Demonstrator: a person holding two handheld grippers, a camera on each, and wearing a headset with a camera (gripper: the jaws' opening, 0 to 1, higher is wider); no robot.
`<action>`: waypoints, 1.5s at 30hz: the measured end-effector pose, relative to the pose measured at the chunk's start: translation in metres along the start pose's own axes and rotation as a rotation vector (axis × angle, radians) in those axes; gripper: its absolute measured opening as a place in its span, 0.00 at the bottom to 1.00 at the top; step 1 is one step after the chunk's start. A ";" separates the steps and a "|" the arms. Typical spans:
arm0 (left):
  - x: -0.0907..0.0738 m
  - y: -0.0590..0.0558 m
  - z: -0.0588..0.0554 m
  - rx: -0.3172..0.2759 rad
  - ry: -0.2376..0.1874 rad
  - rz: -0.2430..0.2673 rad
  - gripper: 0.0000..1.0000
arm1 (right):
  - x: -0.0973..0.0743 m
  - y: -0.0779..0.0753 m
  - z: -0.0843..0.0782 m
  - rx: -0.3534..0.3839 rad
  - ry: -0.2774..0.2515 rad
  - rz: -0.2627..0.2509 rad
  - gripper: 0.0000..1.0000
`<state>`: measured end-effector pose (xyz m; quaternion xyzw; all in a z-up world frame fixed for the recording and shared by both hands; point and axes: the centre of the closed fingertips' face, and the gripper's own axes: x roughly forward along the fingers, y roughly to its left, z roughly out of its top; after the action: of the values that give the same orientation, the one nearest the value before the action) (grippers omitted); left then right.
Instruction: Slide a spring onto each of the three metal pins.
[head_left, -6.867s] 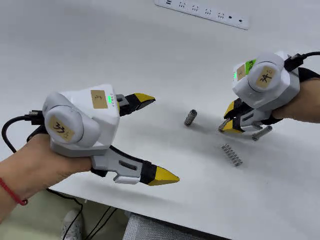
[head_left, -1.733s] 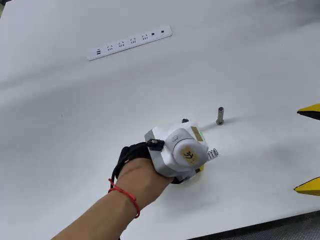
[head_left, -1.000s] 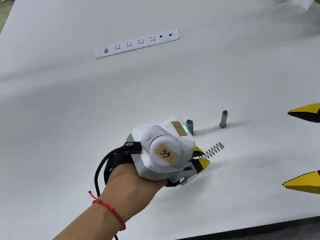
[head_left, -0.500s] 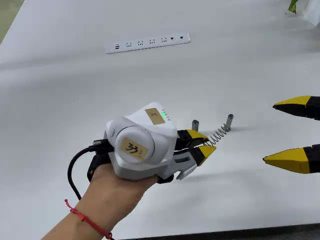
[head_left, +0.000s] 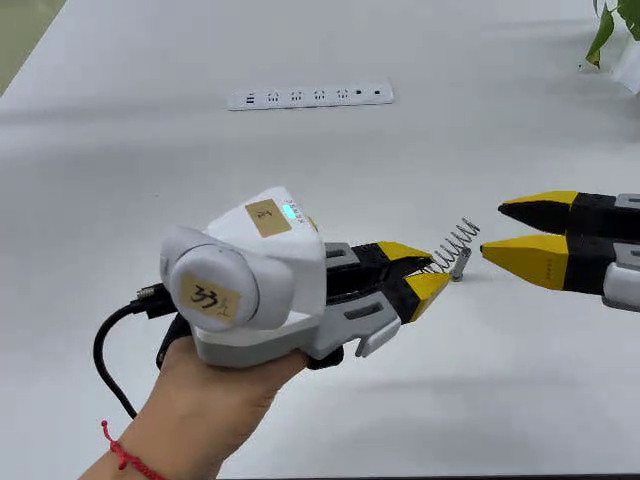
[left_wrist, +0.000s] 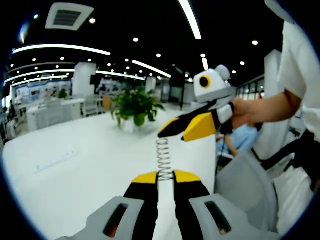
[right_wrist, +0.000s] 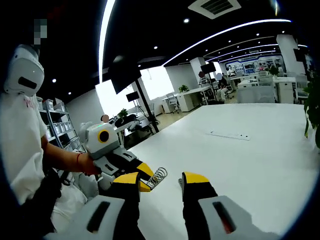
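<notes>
Left gripper view, left tongs (left_wrist: 165, 176): clenched on the near end of a spring (left_wrist: 163, 156). The spring is pinched between the two yellow tips and stands straight out beyond them.
Head view, left tongs (head_left: 418, 277): held in a hand (head_left: 215, 395) above the tabletop (head_left: 300, 180) and pointed to the right. The spring (head_left: 452, 243) is seen slanting up and away from the tips, with its free end raised off the tabletop.
Right tongs (head_left: 493, 229): released, with the jaws parted and nothing gripped between them. They are seen at the right edge of the head view, pointed left at the spring's free end, which lies just beside the tips and apart from them.
Right gripper view: the right tongs' own jaws are spread at the bottom. The spring (right_wrist: 157, 176) is seen just beyond the left tip, held out by the left tongs.
Pin (head_left: 460, 268): stood upright on the tabletop, just below the raised spring. The spring is not on it, and contact between the two cannot be told.
Power strip (head_left: 310, 96): laid flat on the far side of the tabletop, well apart from both tongs.
Plant (head_left: 603, 32): green leaves are seen at the far right corner.
Cable (head_left: 103, 352): a black lead is looped from the rear of the left gripper.
</notes>
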<state>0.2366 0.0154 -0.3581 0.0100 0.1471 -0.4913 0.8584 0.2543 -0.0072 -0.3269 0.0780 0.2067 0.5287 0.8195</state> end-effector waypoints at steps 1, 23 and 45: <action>0.000 0.000 0.002 -0.004 -0.011 0.000 0.11 | 0.002 0.000 0.001 0.008 -0.005 0.002 0.32; -0.002 -0.010 0.018 -0.035 -0.081 -0.026 0.11 | 0.007 0.008 0.012 0.120 -0.050 0.044 0.14; -0.003 -0.016 0.014 -0.026 -0.063 -0.055 0.11 | 0.008 0.012 0.009 0.072 -0.015 0.075 0.11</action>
<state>0.2252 0.0073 -0.3418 -0.0203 0.1267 -0.5126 0.8490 0.2502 0.0056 -0.3168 0.1189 0.2164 0.5509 0.7972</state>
